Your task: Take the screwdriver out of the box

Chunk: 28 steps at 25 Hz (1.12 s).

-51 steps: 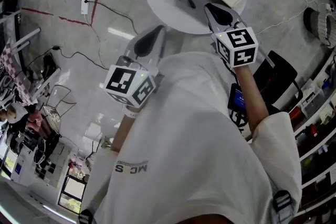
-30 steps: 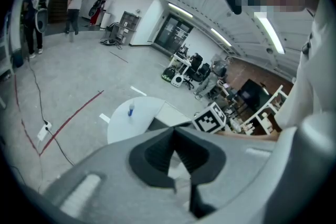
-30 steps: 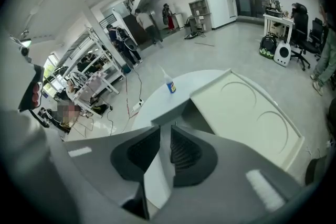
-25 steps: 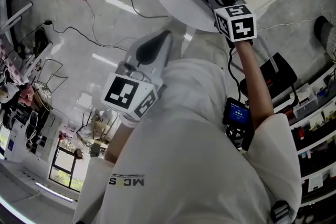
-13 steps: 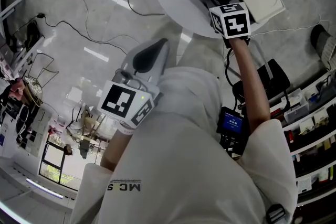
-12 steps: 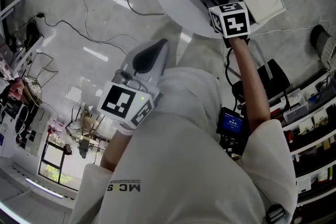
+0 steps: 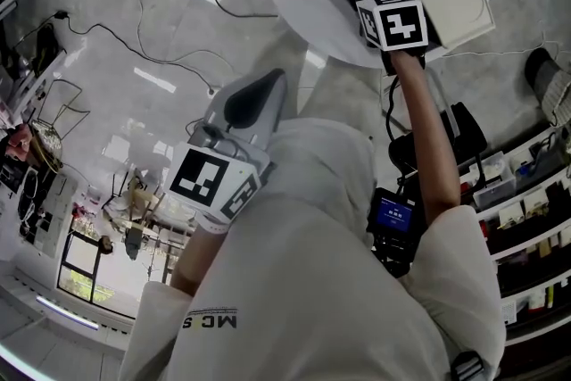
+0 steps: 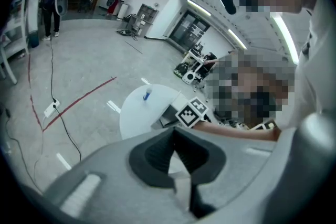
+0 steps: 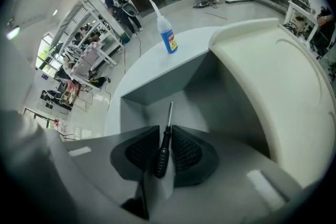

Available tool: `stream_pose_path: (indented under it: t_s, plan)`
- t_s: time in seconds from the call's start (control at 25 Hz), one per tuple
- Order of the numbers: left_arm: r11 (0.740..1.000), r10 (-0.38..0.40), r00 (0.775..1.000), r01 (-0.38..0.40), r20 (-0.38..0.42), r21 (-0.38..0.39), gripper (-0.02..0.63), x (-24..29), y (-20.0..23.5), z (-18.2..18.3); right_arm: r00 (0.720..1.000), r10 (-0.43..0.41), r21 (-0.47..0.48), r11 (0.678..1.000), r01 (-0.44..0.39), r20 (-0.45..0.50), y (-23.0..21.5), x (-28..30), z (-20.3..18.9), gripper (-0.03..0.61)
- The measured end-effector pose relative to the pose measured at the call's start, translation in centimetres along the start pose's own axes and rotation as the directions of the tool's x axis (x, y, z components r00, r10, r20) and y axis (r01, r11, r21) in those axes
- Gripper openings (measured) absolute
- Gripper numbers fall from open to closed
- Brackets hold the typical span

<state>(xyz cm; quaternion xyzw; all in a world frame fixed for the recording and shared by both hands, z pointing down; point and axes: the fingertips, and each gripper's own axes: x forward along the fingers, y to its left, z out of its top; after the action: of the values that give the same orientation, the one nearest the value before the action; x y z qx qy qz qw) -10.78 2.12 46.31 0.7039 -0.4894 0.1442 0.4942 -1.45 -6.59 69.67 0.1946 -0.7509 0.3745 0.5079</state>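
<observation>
- Right gripper [image 9: 165, 136]: reaches into the open box [image 9: 157, 89] on the round white counter [image 9: 194, 42]. Its jaws are drawn in on the screwdriver [image 9: 161, 152], and the ribbed black pads press the handle from both sides.
- Screwdriver: inside the box, low between its walls. Whether it rests on the box floor or is already lifted cannot be told.
- Key relation: the tool's long axis runs along the gripper's own line. The handle sits between the pads and the thin metal shaft points ahead toward the far wall. Judged from this, a withdrawal up and back through the open top should clear the walls.
- Left gripper [image 8: 174, 136]: held back near the person's chest, well apart from the counter. Its jaw tips meet and it holds nothing, so the right gripper is the working one.
- Materials: the handle is matt black, rounded and tapered, and the shaft is bright and slender. The box is smooth grey inside with straight walls, and its cream lid [image 9: 273, 76], rounded at the corners, is swung open to the right.
- Also on the counter: a small glue bottle [image 9: 168, 36] with a blue label, beyond the box.
</observation>
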Motion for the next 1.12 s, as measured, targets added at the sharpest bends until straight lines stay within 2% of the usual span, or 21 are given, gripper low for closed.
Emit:
stream_pose_path:
  t_s: [0.24,0.6,0.72,0.88,1.12]
  plan:
    - [1.000,0.003,1.000,-0.003,0.007,-0.018,0.000,-0.4,0.3,-0.7,0.999,-0.031,-0.002,1.000,0.031,-0.015,-0.1,-0.2,0.3,0.044]
    - [1.000,0.005,1.000,-0.005,0.024,-0.014,0.000,-0.9,0.0,-1.0,0.999,-0.019,-0.008,1.000,0.019,-0.035,-0.2,-0.4,0.0,0.040]
    - [1.000,0.005,1.000,-0.005,0.030,-0.004,0.000,-0.9,-0.1,-0.8,1.000,-0.004,0.031,1.000,0.005,-0.023,-0.4,-0.6,0.2,0.040]
    - [1.000,0.000,0.999,0.000,0.039,0.009,0.000,-1.1,-0.6,-0.6,0.999,-0.040,0.032,0.999,0.040,0.007,-0.8,-1.8,0.2,0.040]
    - [0.999,-0.017,0.998,0.015,0.056,0.039,0.000,-1.2,-1.6,-0.3,0.996,-0.053,0.052,0.997,0.049,0.075,-0.6,-3.9,0.2,0.040]
